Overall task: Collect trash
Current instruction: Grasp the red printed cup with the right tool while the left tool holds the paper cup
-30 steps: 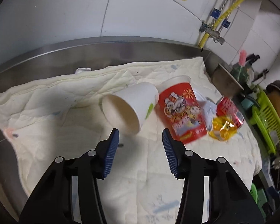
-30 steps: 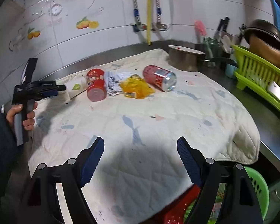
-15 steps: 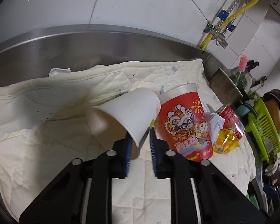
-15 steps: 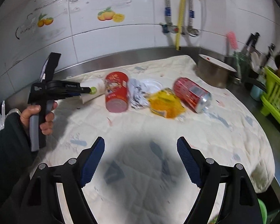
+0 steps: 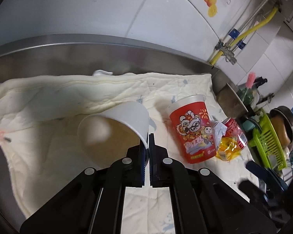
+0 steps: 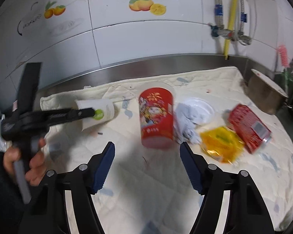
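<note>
A white paper cup (image 5: 115, 128) lies on its side on the quilted cloth (image 5: 48, 101). My left gripper (image 5: 147, 146) is shut on its rim wall, one finger inside the mouth. The right wrist view shows that cup (image 6: 107, 107) and the left gripper (image 6: 91, 112) too. A red printed cup (image 6: 156, 117) lies just ahead of my right gripper (image 6: 147, 156). The right jaws are closing, and their pads stand clear of the red cup. Beside it lie crumpled white paper (image 6: 185, 124), a yellow wrapper (image 6: 220, 142) and a red can (image 6: 248, 124).
A person's hand (image 6: 35, 159) holds the left gripper's handle. A steel pot (image 6: 265, 95) stands at the cloth's far right corner, and a green dish rack (image 5: 267, 136) beyond it. A steel backsplash (image 6: 166, 62) and tiled wall with pipes close off the back.
The left jaws closed on the white cup's wall. The right gripper travelled across the cloth to the red cup, and its jaws narrowed a little.
</note>
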{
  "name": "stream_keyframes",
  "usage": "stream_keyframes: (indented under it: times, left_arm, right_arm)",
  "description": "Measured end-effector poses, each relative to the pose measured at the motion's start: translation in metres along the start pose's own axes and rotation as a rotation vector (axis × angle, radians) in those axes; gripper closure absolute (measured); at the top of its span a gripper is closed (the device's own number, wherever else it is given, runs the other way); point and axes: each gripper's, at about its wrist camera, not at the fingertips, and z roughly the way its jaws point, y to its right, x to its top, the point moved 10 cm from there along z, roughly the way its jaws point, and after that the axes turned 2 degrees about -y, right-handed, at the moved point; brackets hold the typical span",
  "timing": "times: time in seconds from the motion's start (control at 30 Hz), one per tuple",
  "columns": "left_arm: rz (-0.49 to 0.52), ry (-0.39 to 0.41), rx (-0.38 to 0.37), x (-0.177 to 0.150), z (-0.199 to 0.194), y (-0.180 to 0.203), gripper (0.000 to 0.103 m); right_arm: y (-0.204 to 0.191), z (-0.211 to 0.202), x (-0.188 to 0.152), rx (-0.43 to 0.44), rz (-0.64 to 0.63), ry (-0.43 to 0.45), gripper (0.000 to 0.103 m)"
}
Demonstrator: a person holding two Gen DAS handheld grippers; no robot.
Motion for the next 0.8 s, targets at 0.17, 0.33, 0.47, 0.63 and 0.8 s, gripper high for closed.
stream_keyframes:
  times: [0.17, 0.33, 0.47, 0.63, 0.8]
  left_arm:
    - [-0.002, 0.021, 0.008, -0.002, -0.017, -0.007, 0.102]
    - [-0.002, 0.033, -0.012, -0.004, -0.027, -0.006, 0.102]
    - [-0.002, 0.035, -0.023, -0.005, -0.032, -0.006, 0.102]
    - [-0.004, 0.043, -0.034, -0.003, -0.038, -0.005, 0.102]
    - [-0.006, 0.047, -0.036, -0.003, -0.042, -0.004, 0.102]
  right_arm:
    - [-0.003, 0.028, 0.015, 0.019, 0.0, -0.027, 0.036]
    - [0.001, 0.055, 0.027, -0.012, -0.012, -0.056, 0.036]
    - [0.003, 0.074, 0.033, -0.036, -0.024, -0.085, 0.036]
    - [0.004, 0.09, 0.038, -0.074, -0.05, -0.113, 0.036]
    - [0.011, 0.1, 0.043, -0.104, -0.036, -0.129, 0.034]
